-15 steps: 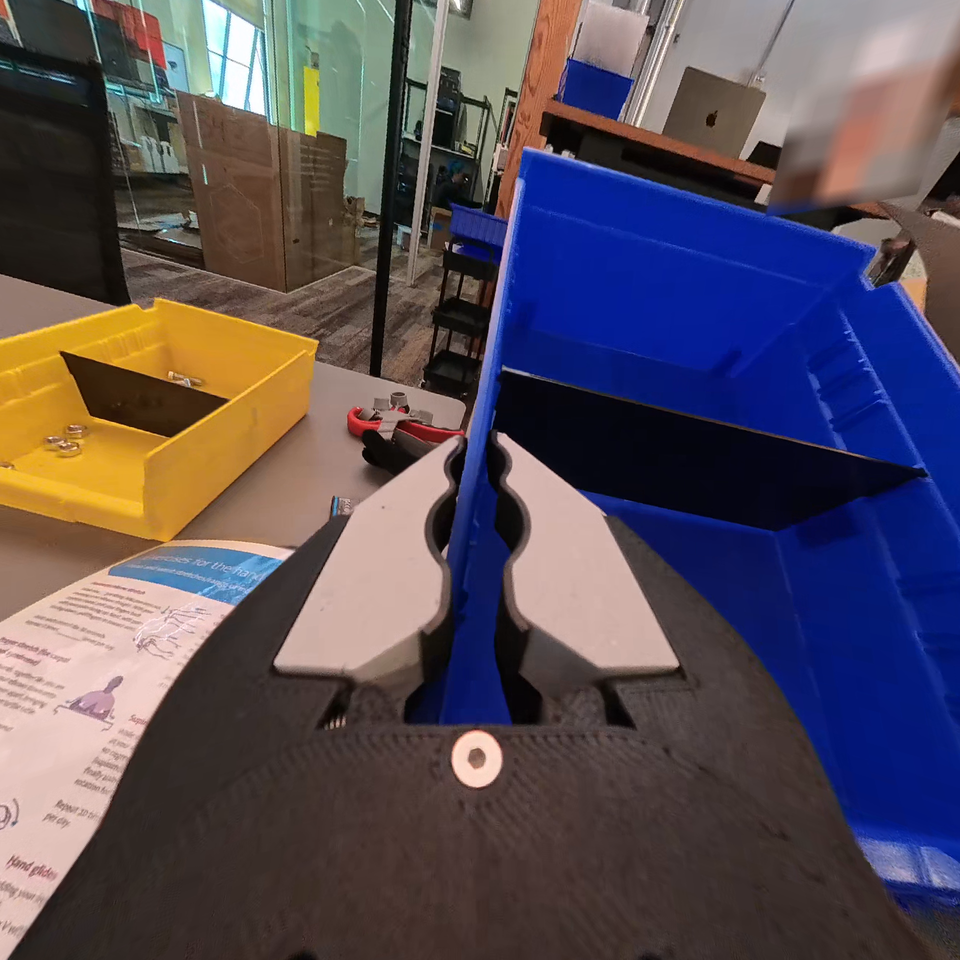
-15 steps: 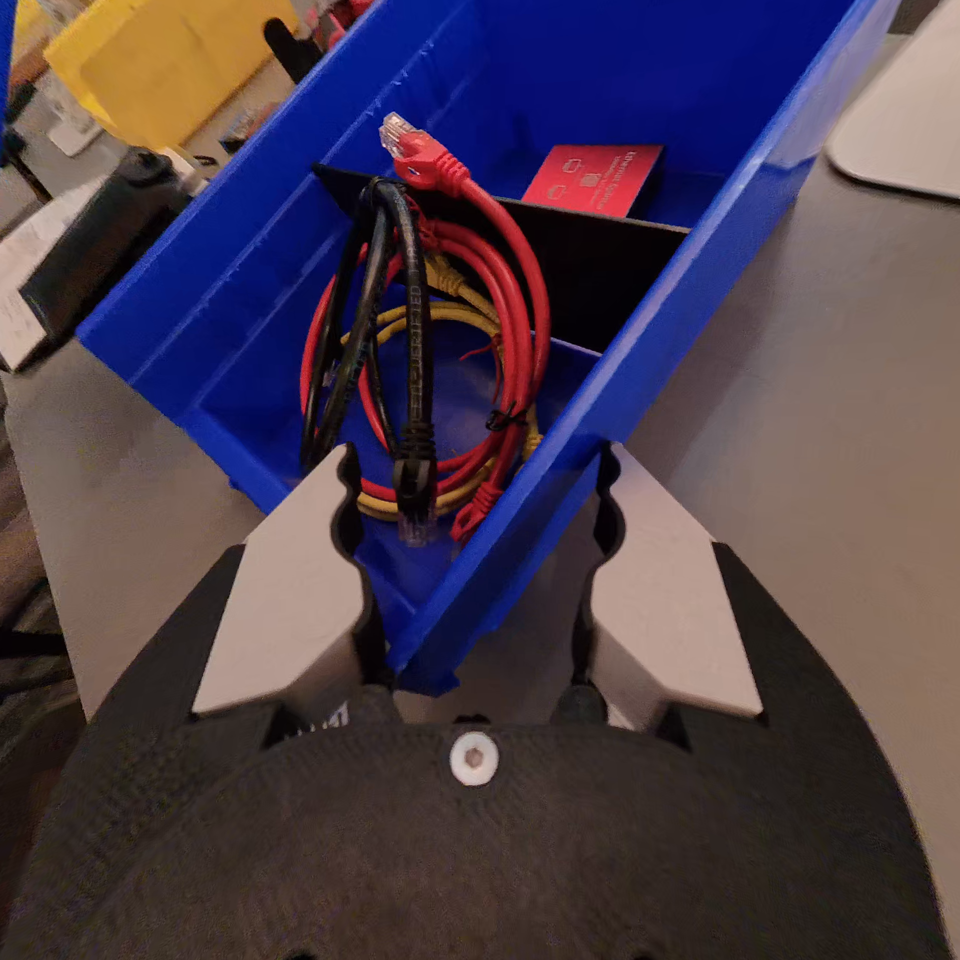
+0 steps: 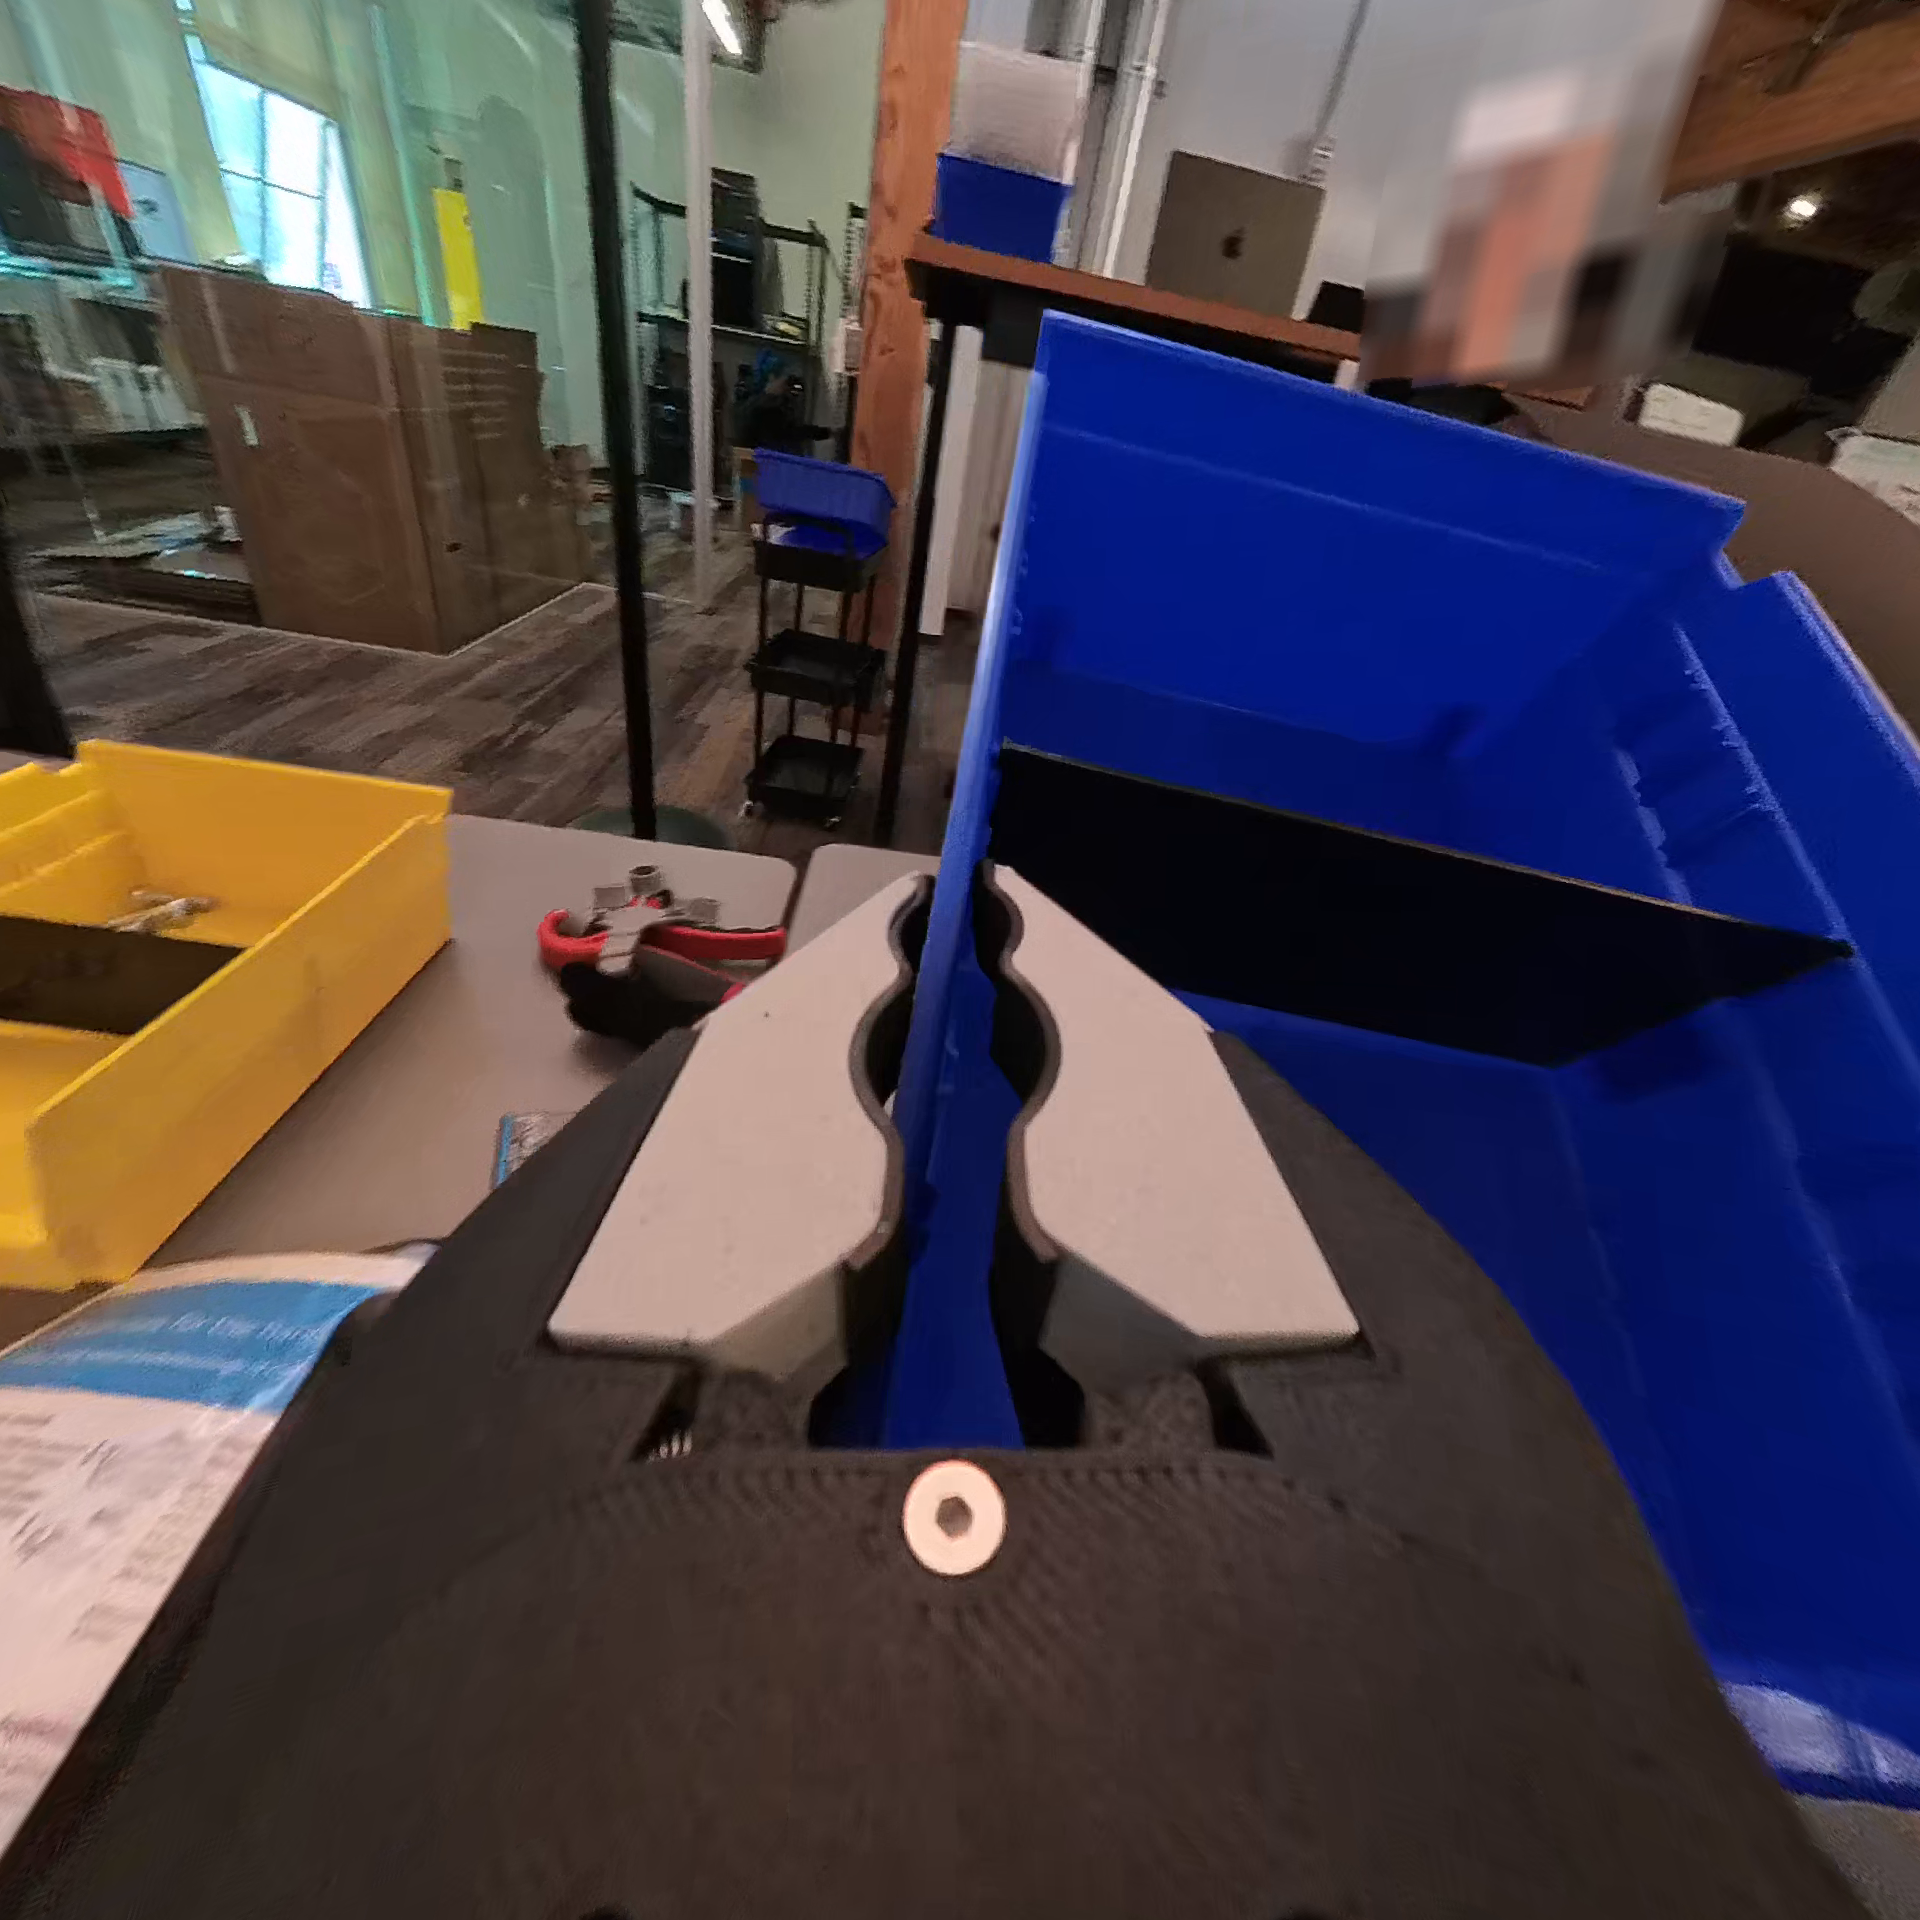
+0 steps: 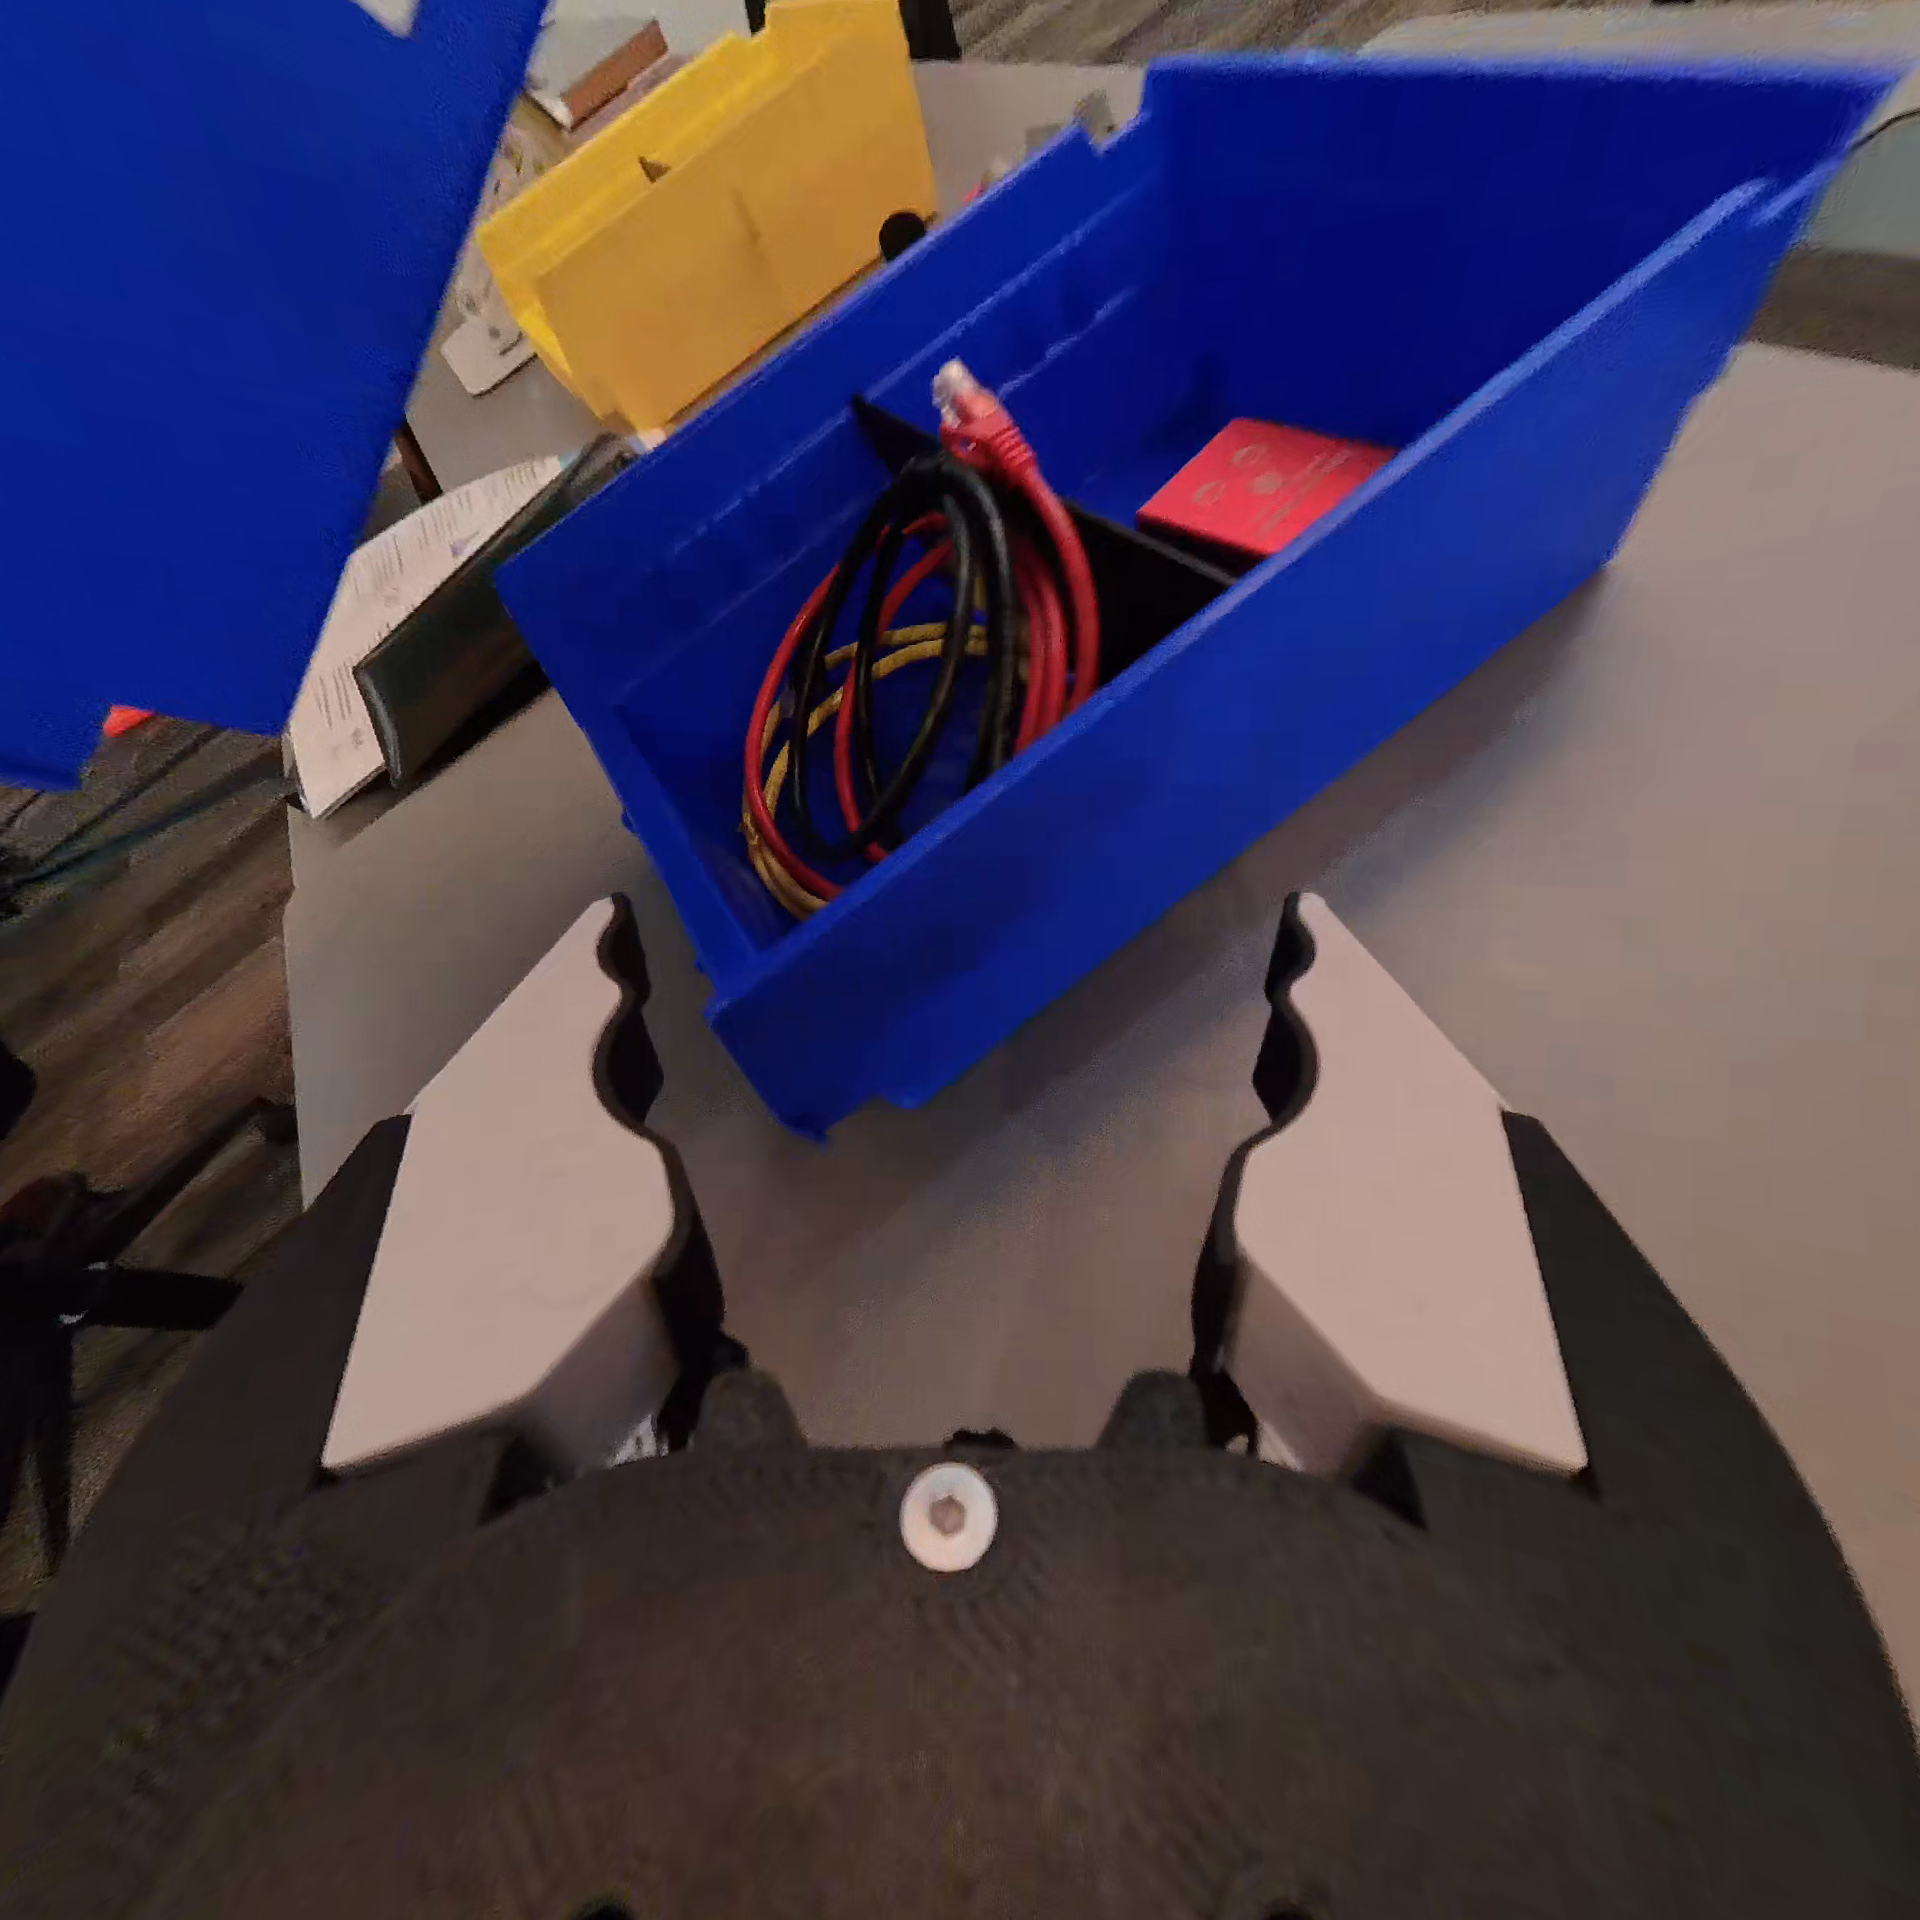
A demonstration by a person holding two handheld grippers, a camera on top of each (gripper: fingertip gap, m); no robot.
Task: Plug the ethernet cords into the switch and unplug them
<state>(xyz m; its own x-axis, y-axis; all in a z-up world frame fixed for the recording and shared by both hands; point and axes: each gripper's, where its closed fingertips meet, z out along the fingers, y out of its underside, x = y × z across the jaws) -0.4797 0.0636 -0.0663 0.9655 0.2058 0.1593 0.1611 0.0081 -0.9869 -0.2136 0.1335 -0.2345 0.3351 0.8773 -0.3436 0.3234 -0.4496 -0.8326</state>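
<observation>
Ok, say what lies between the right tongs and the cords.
Right wrist view: from the right tongs, grey table, then the blue bin's near wall; cords lie behind it.

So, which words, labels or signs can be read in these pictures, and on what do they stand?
Leaflet, blue header: print there, motion-blurred; I do not copy it.
Red card in the blue bin: white marks, too blurred.
Papers beside the bin: too small.
Laptop lid: a logo, no words.
</observation>
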